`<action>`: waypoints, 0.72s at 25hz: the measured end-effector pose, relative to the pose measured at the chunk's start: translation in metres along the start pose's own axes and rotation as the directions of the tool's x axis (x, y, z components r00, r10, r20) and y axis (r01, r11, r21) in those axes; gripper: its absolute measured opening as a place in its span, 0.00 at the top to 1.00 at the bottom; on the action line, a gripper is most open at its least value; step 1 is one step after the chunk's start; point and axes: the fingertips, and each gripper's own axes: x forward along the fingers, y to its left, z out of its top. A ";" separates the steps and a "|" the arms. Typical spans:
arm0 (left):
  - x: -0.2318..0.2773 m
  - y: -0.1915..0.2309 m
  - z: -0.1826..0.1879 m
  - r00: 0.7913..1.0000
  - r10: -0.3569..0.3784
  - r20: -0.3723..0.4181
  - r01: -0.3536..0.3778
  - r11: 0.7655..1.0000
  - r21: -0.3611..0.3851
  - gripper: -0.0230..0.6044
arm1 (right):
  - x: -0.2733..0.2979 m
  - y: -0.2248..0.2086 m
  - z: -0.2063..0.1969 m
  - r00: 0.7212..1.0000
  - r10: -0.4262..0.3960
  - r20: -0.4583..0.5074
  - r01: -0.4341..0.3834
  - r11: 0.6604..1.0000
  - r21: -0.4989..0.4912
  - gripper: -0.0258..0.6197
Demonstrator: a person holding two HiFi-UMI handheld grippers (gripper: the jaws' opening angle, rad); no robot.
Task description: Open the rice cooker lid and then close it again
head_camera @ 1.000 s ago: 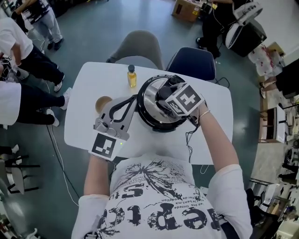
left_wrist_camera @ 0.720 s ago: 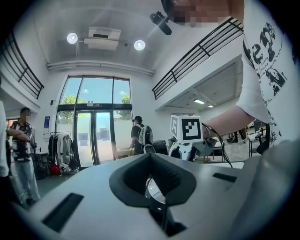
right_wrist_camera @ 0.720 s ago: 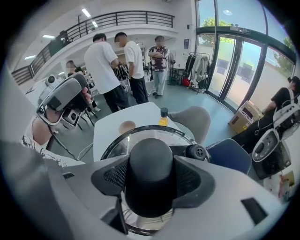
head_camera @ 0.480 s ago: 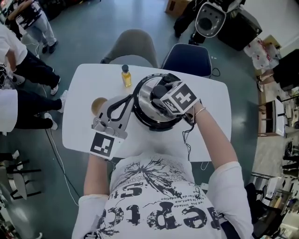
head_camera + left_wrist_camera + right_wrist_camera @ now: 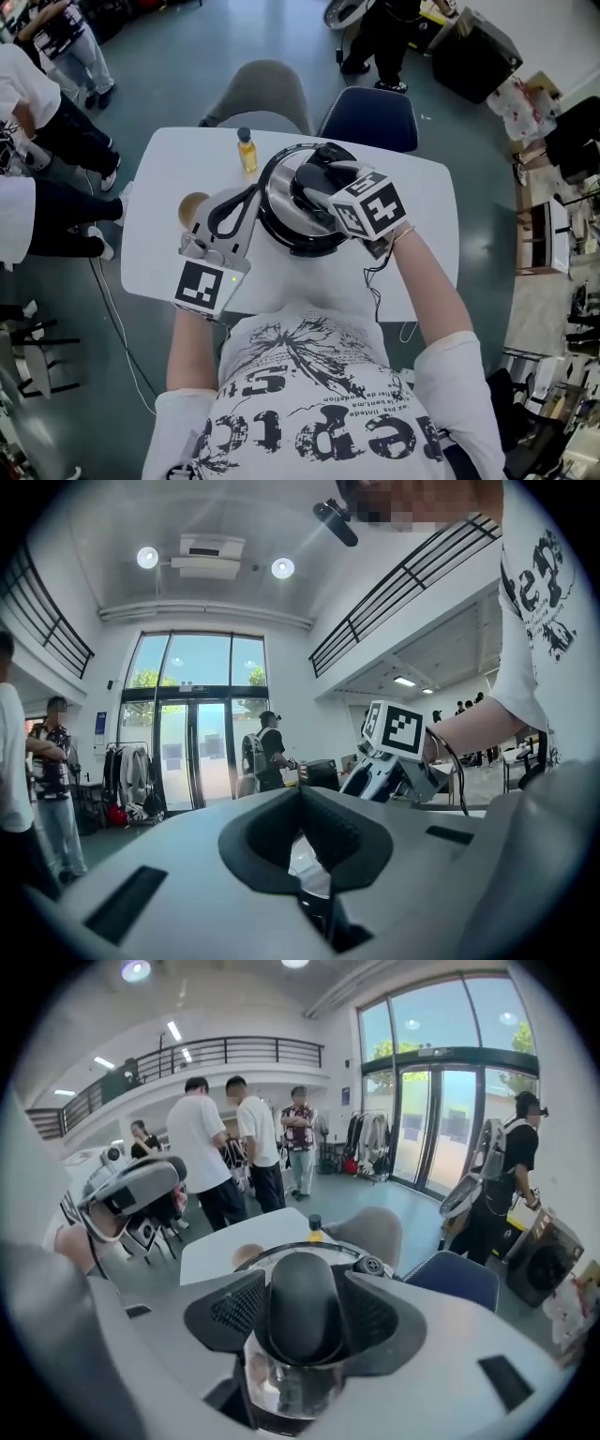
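A steel rice cooker (image 5: 281, 236) stands in the middle of the white table (image 5: 159, 234). Its shiny lid (image 5: 281, 195) has a black knob (image 5: 315, 174) on top. My right gripper (image 5: 319, 184) reaches down from the right. The knob (image 5: 300, 1307) sits between its pads, which press on both sides while the jaws close a little more. The lid looks slightly raised and tilted over the pot rim (image 5: 281, 1252). My left gripper (image 5: 255, 199) lies level at the cooker's left side with its tips together against the rim. Shiny metal shows just beyond those jaws in the left gripper view.
A small yellow bottle (image 5: 247, 150) stands behind the cooker and a round brown cup (image 5: 192, 208) sits to its left. A grey chair (image 5: 272, 89) and a blue chair (image 5: 370, 117) stand at the table's far side. People stand on the floor at left. A cable (image 5: 380, 281) hangs near the front edge.
My right gripper has lifted slightly and tipped with the knob in it, and the lid has come up with it. The left gripper has stayed in place.
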 end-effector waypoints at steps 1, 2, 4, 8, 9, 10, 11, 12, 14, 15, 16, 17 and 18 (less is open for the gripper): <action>0.000 -0.002 0.002 1.000 0.000 0.002 0.000 1.000 0.002 0.94 | -0.007 -0.001 0.004 0.999 -0.011 0.048 0.010 1.000 0.019 0.53; 0.000 -0.004 0.004 1.000 0.001 0.003 -0.001 1.000 0.006 0.94 | -0.013 -0.001 0.008 0.995 -0.020 0.096 0.017 0.999 0.036 0.53; 0.000 -0.007 0.004 1.000 0.001 0.001 -0.001 1.000 0.009 0.94 | -0.025 -0.001 0.015 0.981 -0.031 0.192 0.020 0.998 0.059 0.54; -0.001 -0.012 0.009 1.000 0.004 -0.009 -0.004 1.000 -0.012 0.94 | -0.054 0.005 0.023 0.939 -0.047 0.340 0.029 0.998 0.060 0.60; -0.001 -0.015 0.009 1.000 0.003 -0.020 -0.004 1.000 -0.013 0.94 | -0.061 0.006 0.023 0.929 -0.055 0.367 0.037 0.998 0.057 0.61; -0.002 -0.017 0.007 0.999 0.001 -0.041 -0.001 1.000 -0.008 0.94 | -0.066 0.007 0.021 0.918 -0.064 0.391 0.046 0.997 0.054 0.63; -0.002 -0.020 0.005 0.998 -0.004 -0.065 0.004 1.000 0.003 0.94 | -0.071 0.007 0.019 0.907 -0.072 0.414 0.055 0.997 0.053 0.65; -0.002 -0.022 0.003 0.997 -0.007 -0.077 0.007 1.000 0.011 0.94 | -0.077 0.009 0.017 0.894 -0.079 0.440 0.063 0.997 0.051 0.66; 0.000 -0.027 0.007 0.999 -0.005 -0.050 0.006 1.000 0.008 0.94 | -0.090 0.011 0.013 0.860 -0.095 0.501 0.080 0.996 0.050 0.74; 0.001 -0.029 0.009 0.999 -0.004 -0.033 0.004 1.000 0.005 0.94 | -0.097 0.011 0.011 0.840 -0.109 0.531 0.095 0.994 0.054 0.80; 0.001 -0.032 0.011 1.000 -0.004 -0.027 0.004 1.000 0.003 0.94 | -0.103 0.011 0.009 0.822 -0.128 0.554 0.113 0.992 0.061 0.85; 0.001 -0.034 0.011 1.000 -0.005 -0.027 0.005 1.000 0.003 0.94 | -0.108 0.010 0.007 0.807 -0.146 0.572 0.129 0.989 0.070 0.89; 0.001 -0.036 0.011 0.999 -0.006 -0.031 0.006 1.000 0.003 0.94 | -0.113 0.009 0.004 0.794 -0.161 0.586 0.141 0.987 0.080 0.92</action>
